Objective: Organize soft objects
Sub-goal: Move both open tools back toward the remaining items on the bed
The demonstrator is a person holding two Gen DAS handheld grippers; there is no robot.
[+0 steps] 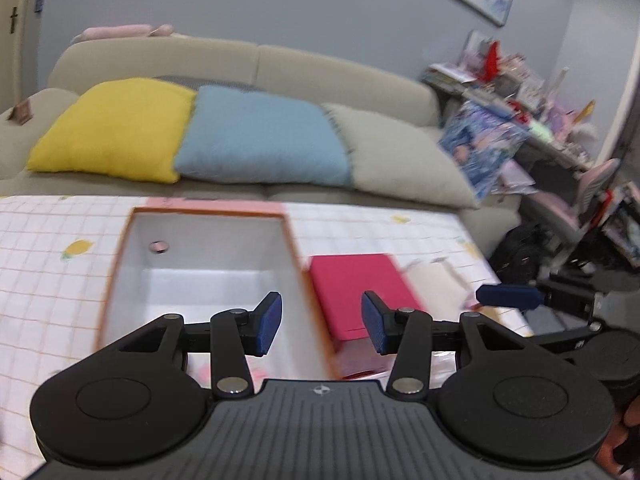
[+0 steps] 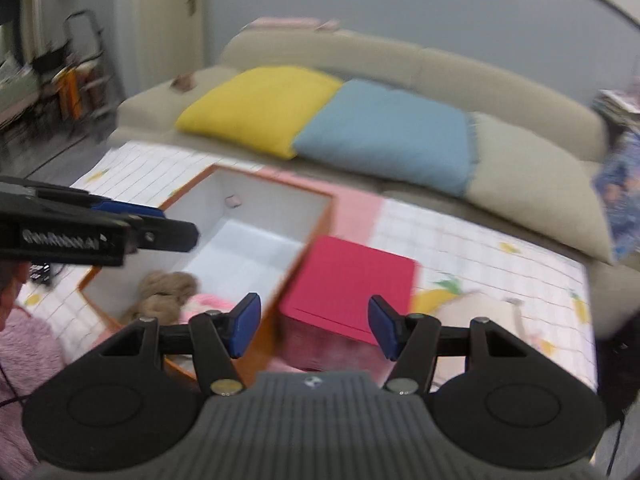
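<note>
An orange-rimmed box with a white inside [image 1: 208,256] [image 2: 256,240] stands on the checked tablecloth. In the right wrist view a brown knitted soft thing [image 2: 166,292] and a pink soft thing [image 2: 208,304] lie in its near end. A red box [image 1: 356,292] [image 2: 352,284] sits right of it, and a cream cloth item [image 1: 436,284] [image 2: 476,312] lies right of that. My left gripper [image 1: 322,322] is open and empty over the orange box's right wall. My right gripper [image 2: 314,326] is open and empty above the red box's near edge.
A beige sofa [image 1: 248,64] behind the table carries yellow [image 1: 116,128], blue [image 1: 264,136] and grey [image 1: 404,156] pillows. A cluttered desk and chair [image 1: 560,168] stand at the right. The left gripper's side crosses the right wrist view [image 2: 100,232]. The table edge [image 2: 592,320] is at the right.
</note>
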